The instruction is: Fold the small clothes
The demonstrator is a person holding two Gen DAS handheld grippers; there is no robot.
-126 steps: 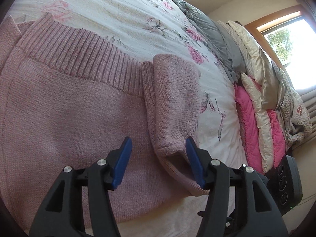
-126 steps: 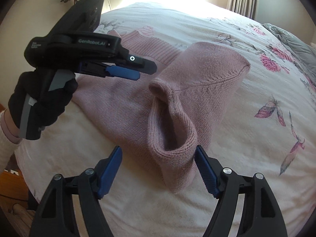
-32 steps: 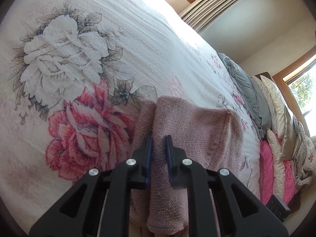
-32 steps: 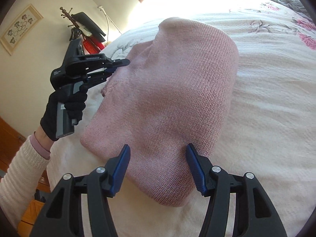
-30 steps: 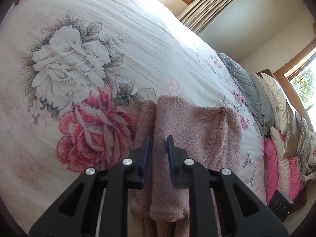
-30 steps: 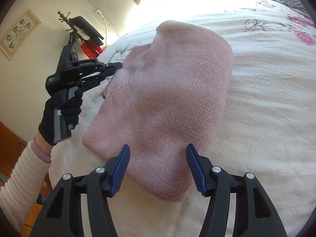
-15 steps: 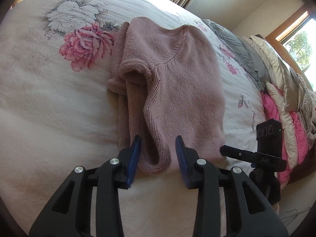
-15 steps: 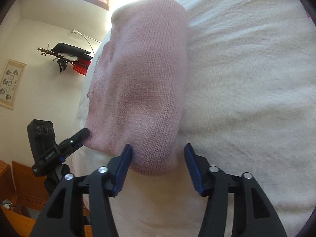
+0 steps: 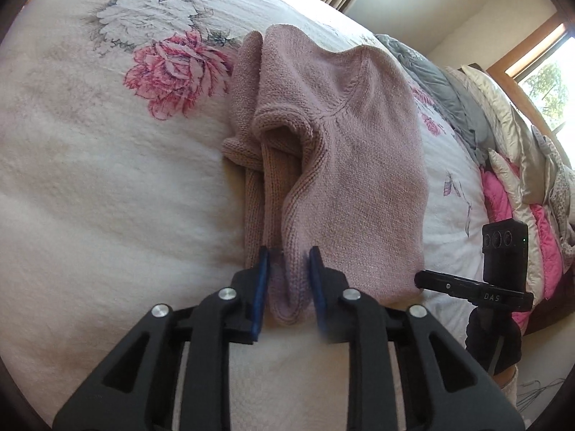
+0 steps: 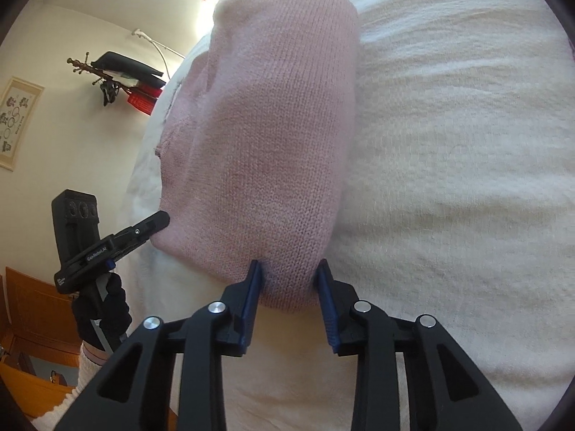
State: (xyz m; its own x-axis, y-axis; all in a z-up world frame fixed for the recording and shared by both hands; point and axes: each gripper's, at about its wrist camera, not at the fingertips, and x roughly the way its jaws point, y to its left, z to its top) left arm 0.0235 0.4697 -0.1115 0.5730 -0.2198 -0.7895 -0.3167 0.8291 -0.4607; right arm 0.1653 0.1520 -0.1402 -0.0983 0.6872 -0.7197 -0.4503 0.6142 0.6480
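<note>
The folded pink knit sweater (image 9: 363, 165) lies on the bed (image 9: 107, 179), long axis running away from both grippers. The left gripper (image 9: 287, 280) and right gripper (image 10: 290, 292) each straddle a near corner, jaws apart, not yet clamped.

The folded sweater (image 9: 363, 165) lies on the bed (image 9: 90, 197), pillows (image 9: 510, 165) beyond it to the right.

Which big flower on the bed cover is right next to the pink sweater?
The pink rose: it sits right beside the sweater. The white flower lies farther off, beyond the rose.
</note>
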